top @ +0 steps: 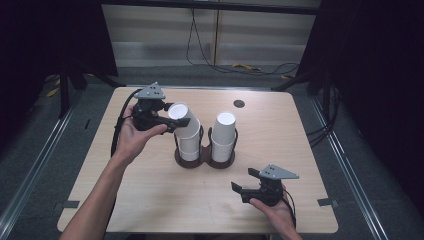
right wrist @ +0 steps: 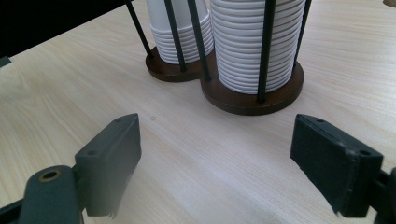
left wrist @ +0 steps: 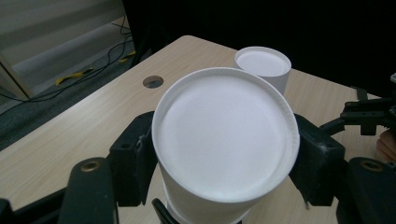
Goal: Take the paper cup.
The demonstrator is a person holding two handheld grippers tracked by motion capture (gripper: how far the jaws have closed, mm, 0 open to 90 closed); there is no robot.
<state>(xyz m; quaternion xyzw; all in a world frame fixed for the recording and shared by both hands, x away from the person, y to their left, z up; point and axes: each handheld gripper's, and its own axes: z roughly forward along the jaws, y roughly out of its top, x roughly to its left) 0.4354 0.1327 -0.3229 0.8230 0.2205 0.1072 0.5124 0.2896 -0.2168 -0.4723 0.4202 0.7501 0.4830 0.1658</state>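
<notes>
A dark wooden cup holder with thin black rods stands mid-table and carries two stacks of upturned white paper cups. My left gripper is shut on the top cup of the left stack, and that cup leans to the left. In the left gripper view both pads press the cup's sides, with the right stack behind. My right gripper rests low near the table's front right, open. Its jaws hold nothing and face the holder base.
The light wooden table has a small round hole at the back. Cables lie on the floor beyond the far edge. Bare tabletop surrounds the holder on both sides and in front.
</notes>
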